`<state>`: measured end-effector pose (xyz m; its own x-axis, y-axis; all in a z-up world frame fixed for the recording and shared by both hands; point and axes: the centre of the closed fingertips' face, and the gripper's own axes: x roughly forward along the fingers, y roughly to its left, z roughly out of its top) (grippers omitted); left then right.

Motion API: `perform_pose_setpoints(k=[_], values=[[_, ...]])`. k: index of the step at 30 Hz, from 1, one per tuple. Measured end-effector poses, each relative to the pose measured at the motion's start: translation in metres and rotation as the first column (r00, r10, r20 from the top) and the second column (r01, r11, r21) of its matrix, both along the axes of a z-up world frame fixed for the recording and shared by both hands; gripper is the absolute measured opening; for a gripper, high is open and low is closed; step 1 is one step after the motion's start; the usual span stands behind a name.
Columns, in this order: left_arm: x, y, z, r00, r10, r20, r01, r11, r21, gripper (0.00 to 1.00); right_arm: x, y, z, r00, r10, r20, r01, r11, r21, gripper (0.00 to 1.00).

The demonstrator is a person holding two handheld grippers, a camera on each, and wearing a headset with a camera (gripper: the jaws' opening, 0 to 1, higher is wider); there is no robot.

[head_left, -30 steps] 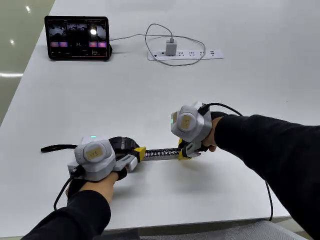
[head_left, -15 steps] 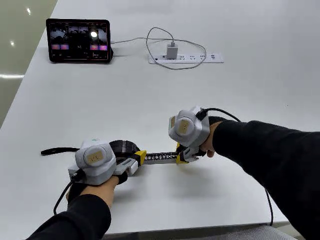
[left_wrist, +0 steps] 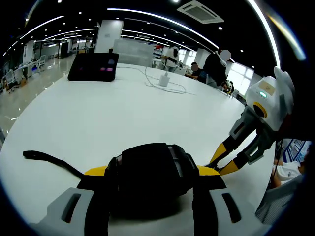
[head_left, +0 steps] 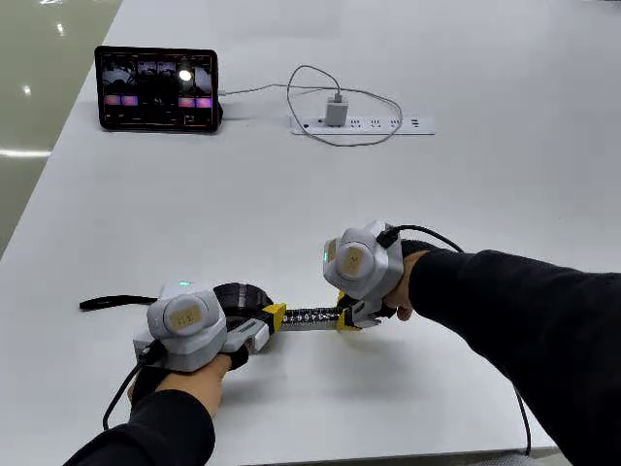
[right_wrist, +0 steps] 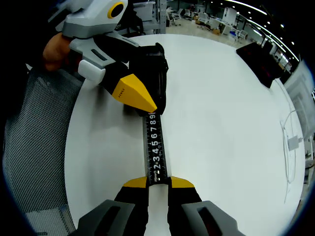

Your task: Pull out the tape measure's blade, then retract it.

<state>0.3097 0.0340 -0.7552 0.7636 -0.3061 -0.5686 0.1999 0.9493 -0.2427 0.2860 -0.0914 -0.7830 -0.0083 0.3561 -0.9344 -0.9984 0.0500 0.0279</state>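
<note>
On the white desk [head_left: 408, 194], near its front edge, a black strap [head_left: 109, 302] trails left from the tape measure [head_left: 241, 294]. The left tongs [left_wrist: 153, 172] clamp it from both sides. A short length of numbered blade [right_wrist: 153, 147] runs rightward out of it, flat along the desk. The right tongs [right_wrist: 158, 183] are pressed nearly together, pinching its end.
</note>
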Motion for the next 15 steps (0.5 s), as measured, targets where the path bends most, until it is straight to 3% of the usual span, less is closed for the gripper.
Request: perform_pose_setpoints(k=[15], values=[[0.0010,0.0011,-0.0006,1.000,0.000,-0.006,0.000,1.000,-0.010,0.64,0.0000,0.0078,0.0007,1.000,0.003,0.000,-0.003,1.000,0.014,0.10]])
